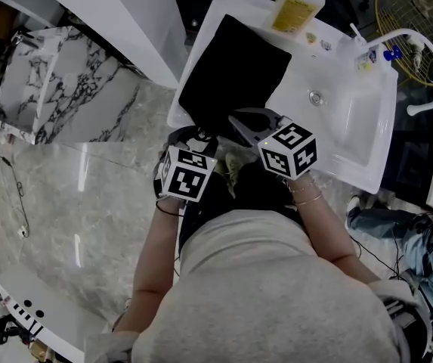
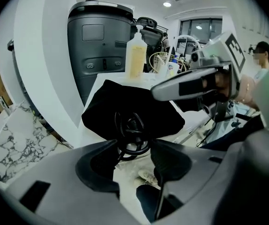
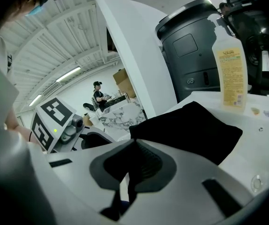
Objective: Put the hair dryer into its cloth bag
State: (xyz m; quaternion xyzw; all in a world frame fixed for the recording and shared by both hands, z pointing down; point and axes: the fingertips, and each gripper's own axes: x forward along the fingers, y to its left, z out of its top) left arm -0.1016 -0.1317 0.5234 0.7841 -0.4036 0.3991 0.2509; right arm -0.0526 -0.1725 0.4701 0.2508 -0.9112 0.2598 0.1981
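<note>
cloth bag [image 1: 235,66]: black, lying on the white sink top [image 1: 367,165], upper centre of the head view, left of the basin.
right gripper [image 3: 133,144]: jaws together, pinching the bag's near edge. The cloth stands tented up on that side.
left gripper [image 2: 135,150]: jaws apart, pads pressing on nothing. It sits just left of the right gripper, at the bag's near end.
hair dryer cord [image 2: 132,134]: black coil at the bag's lower edge, in line with the gap between the left jaws. The dryer body cannot be made out.
bottle [image 1: 298,2]: yellow liquid, top of frame, beyond the bag.
faucet [image 1: 420,51]: white, upper right.
</note>
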